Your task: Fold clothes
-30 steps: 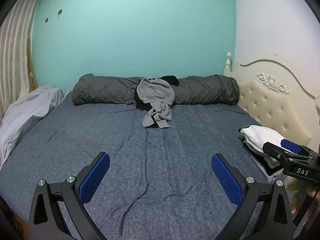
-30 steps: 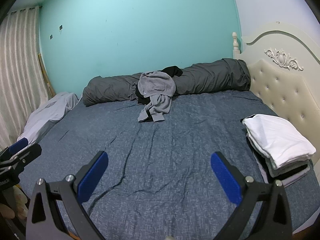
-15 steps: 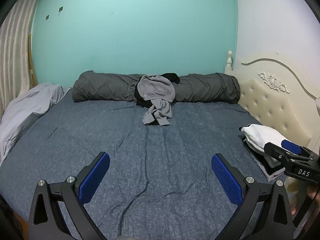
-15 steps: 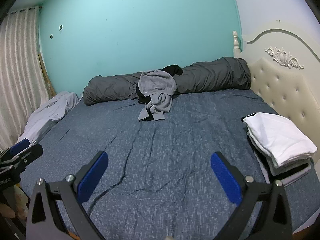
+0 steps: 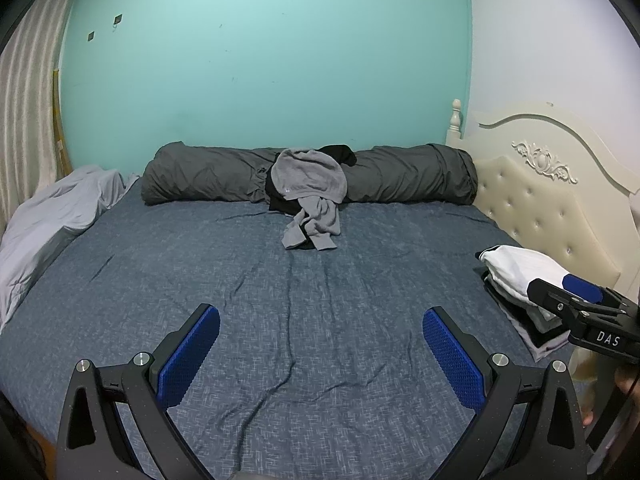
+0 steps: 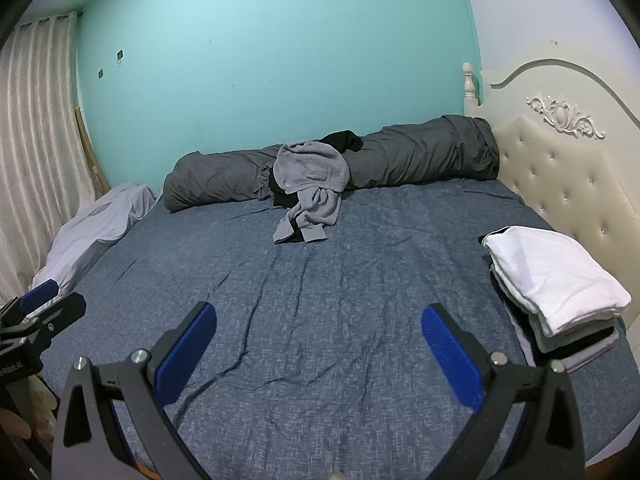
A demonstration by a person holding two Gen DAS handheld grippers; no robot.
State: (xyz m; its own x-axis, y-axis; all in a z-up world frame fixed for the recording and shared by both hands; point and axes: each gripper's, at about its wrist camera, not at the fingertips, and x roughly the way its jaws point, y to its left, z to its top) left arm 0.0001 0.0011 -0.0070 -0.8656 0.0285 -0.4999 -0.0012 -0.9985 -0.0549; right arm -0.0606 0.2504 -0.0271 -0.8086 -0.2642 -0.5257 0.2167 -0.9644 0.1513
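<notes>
The left gripper [image 5: 320,354] is hovering over the near part of the bed [image 5: 320,300], its blue-padded fingers [image 5: 188,356] spread wide and gripping nothing. The right gripper [image 6: 318,354] is hanging beside it in the same way, fingers [image 6: 186,354] released and apart with only the blue sheet showing between them. In the left wrist view the right gripper is poking in at the right edge of the frame, in front of the folded stack; in the right wrist view the left gripper is showing at the left edge.

A crumpled grey garment [image 5: 308,196] is lying at the far edge of the bed, near the middle, draped half over a long dark grey rolled duvet [image 5: 408,180] that is running along the turquoise wall [image 5: 260,60]. One end of the garment is trailing down onto the sheet toward the grippers. A black garment [image 5: 338,154] is peeking out from behind and under the grey one, touching it.

At the right edge of the bed, just beside the cream tufted headboard [image 6: 560,184], a stack of folded clothes [image 6: 552,280] is sitting with a white piece on top and grey and dark layers under it. At the far left corner a pale grey sheet [image 6: 100,224] is bunching up against the curtain [image 6: 36,140]. Both grippers are well apart from the grey garment and from the stack.
</notes>
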